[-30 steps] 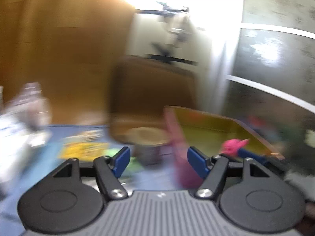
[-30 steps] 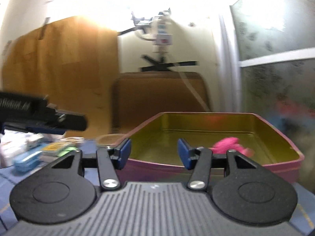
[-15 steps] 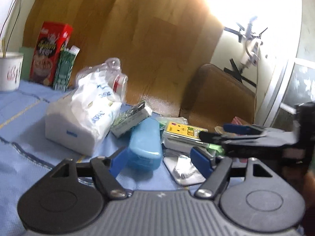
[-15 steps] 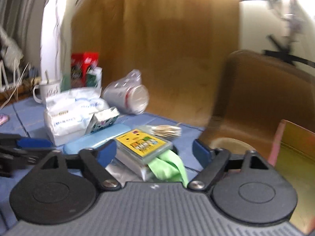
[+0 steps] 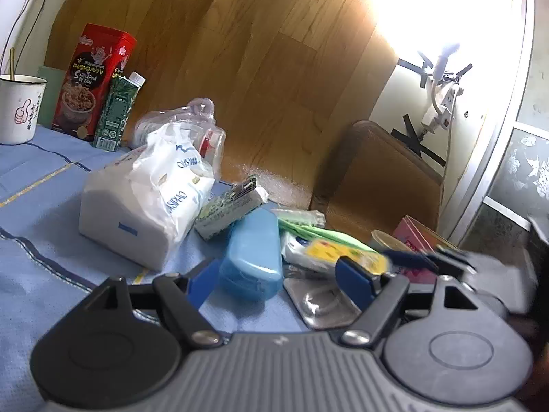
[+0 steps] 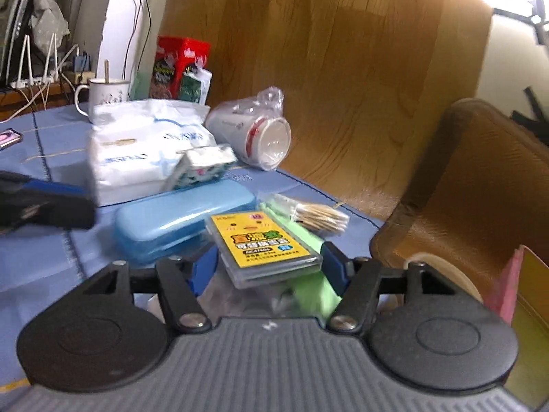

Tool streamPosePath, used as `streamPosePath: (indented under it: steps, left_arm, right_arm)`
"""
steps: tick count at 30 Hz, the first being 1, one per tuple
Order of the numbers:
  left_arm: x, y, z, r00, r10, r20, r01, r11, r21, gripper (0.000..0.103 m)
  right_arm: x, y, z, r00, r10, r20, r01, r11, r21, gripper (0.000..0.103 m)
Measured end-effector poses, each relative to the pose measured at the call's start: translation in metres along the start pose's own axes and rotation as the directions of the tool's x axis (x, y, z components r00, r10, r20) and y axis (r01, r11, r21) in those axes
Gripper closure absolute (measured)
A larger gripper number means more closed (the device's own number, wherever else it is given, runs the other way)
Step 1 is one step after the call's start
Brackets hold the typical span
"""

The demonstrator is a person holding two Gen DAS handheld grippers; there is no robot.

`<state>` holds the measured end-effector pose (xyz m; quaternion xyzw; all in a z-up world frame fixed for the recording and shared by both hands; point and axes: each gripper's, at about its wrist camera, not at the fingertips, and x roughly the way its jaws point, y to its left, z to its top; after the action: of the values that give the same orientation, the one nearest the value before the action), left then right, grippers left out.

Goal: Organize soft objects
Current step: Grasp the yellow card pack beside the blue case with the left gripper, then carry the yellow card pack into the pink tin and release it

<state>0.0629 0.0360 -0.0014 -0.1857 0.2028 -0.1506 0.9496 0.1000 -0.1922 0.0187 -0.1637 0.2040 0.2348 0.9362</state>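
A pile lies on the blue tablecloth: a white tissue pack (image 5: 144,202) (image 6: 137,151), a small patterned tissue packet (image 5: 230,207) (image 6: 202,166), a blue case (image 5: 252,257) (image 6: 178,219), a yellow-labelled card box (image 6: 264,243) (image 5: 339,252) on a green cloth (image 6: 315,292), and a foil blister sheet (image 5: 322,305). My left gripper (image 5: 278,281) is open, just short of the blue case. My right gripper (image 6: 269,266) is open, its fingers on either side of the card box. The pink tin (image 6: 518,288) (image 5: 415,237) is at the right.
At the back stand a mug (image 5: 19,110), a red box (image 5: 94,79), a green carton (image 5: 118,110) and a bagged cup (image 6: 254,137). A bag of cotton swabs (image 6: 315,214) lies behind the card box. A brown chair back (image 5: 381,178) and a tape roll (image 6: 442,274) are right.
Both grippers swung left, from the pink tin with the pink soft item to the pile. Since half a second ago both have come closer; the right one now straddles the card box.
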Motion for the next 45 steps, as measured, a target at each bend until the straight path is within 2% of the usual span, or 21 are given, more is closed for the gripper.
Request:
streamPosePath:
  steps: [7,11,12,14,15,17,20,22,23,26,28,31,34,39,43,45]
  left_arm:
    - [0.006,-0.010,-0.002,0.997,-0.053,-0.062,0.056,0.997,0.055,0.028]
    - [0.009,-0.023,-0.005,0.985,-0.090,-0.146,0.103,0.991,0.086,0.034]
    - [0.008,-0.026,-0.008,0.977,-0.123,-0.177,0.135,0.989,0.057,0.034]
    - [0.010,-0.034,-0.013,0.954,-0.170,-0.249,0.177,0.984,0.006,0.040]
    - [0.012,-0.040,-0.016,0.939,-0.177,-0.294,0.183,0.983,-0.009,0.045]
    - [0.016,-0.050,-0.020,0.911,-0.185,-0.368,0.183,0.982,-0.041,0.046]
    - [0.023,-0.054,-0.026,0.877,-0.203,-0.437,0.174,0.979,-0.105,0.051]
    - [0.030,-0.053,-0.029,0.863,-0.220,-0.454,0.168,0.974,-0.153,0.067]
    - [0.032,-0.054,-0.030,0.861,-0.216,-0.459,0.160,0.974,-0.160,0.069]
    - [0.037,-0.062,-0.026,0.853,-0.251,-0.457,0.184,0.965,-0.186,0.073]
    - [0.038,-0.077,-0.017,0.859,-0.267,-0.437,0.220,0.963,-0.156,0.073]
    - [0.042,-0.103,0.003,0.859,-0.311,-0.406,0.294,0.950,-0.106,0.073]
    - [0.060,-0.144,0.022,0.852,-0.362,-0.378,0.376,0.926,-0.038,0.073]
    - [0.105,-0.207,0.027,0.839,-0.395,-0.375,0.448,0.891,0.064,0.073]
    - [0.141,-0.233,0.016,0.828,-0.395,-0.399,0.456,0.888,0.067,0.073]
    - [0.154,-0.239,0.010,0.829,-0.380,-0.411,0.441,0.896,0.061,0.071]
  right_arm:
    - [-0.054,0.025,-0.040,0.997,-0.018,-0.075,0.026,0.994,0.108,0.037]
    - [-0.070,0.029,-0.062,0.990,0.031,-0.138,0.006,0.966,0.259,0.037]
    - [-0.072,0.029,-0.066,0.990,0.039,-0.134,0.003,0.953,0.302,0.037]
    - [-0.078,0.029,-0.069,0.992,0.051,-0.119,-0.003,0.928,0.371,0.037]
    - [-0.081,0.029,-0.070,0.992,0.063,-0.112,-0.013,0.915,0.404,0.037]
    - [-0.081,0.027,-0.072,0.992,0.085,-0.093,-0.031,0.881,0.472,0.037]
    - [-0.081,0.027,-0.073,0.992,0.107,-0.071,-0.054,0.846,0.530,0.037]
    - [-0.083,0.030,-0.076,0.991,0.126,-0.051,-0.078,0.833,0.548,0.038]
    - [-0.084,0.032,-0.076,0.992,0.121,-0.045,-0.078,0.837,0.541,0.038]
    - [-0.087,0.036,-0.076,0.996,0.082,-0.037,-0.051,0.855,0.517,0.039]
    - [-0.099,0.026,-0.080,0.999,0.053,-0.008,-0.041,0.860,0.509,0.039]
    - [-0.115,0.021,-0.074,0.996,-0.059,0.062,0.024,0.888,0.460,0.039]
    - [-0.128,0.006,-0.068,0.976,-0.182,0.121,0.117,0.902,0.416,0.039]
    - [-0.129,-0.042,-0.070,0.920,-0.366,0.136,0.284,0.867,0.409,0.039]
    - [-0.123,-0.086,-0.080,0.902,-0.424,0.081,0.346,0.822,0.451,0.039]
    - [-0.119,-0.098,-0.086,0.896,-0.440,0.060,0.367,0.810,0.458,0.039]
